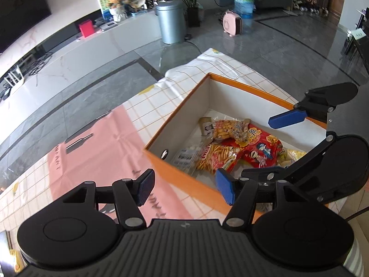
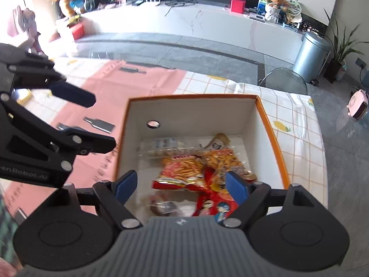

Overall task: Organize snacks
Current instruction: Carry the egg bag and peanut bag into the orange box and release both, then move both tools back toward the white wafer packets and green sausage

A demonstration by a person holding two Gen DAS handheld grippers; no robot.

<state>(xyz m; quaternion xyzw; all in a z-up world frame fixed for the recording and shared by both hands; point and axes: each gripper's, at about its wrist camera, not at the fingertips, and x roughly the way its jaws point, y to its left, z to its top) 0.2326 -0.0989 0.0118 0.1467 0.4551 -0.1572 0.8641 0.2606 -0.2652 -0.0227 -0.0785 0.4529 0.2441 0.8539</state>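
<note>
- The left gripper has its two blue-tipped fingers spread wide apart, with nothing between them.
- The right gripper is spread wide too and holds nothing.
- The two grippers sit close, side by side, each showing in the other's camera.

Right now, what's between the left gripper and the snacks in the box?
In the left wrist view, the box's orange near wall stands between the open left gripper and the snacks; nothing else.
</note>
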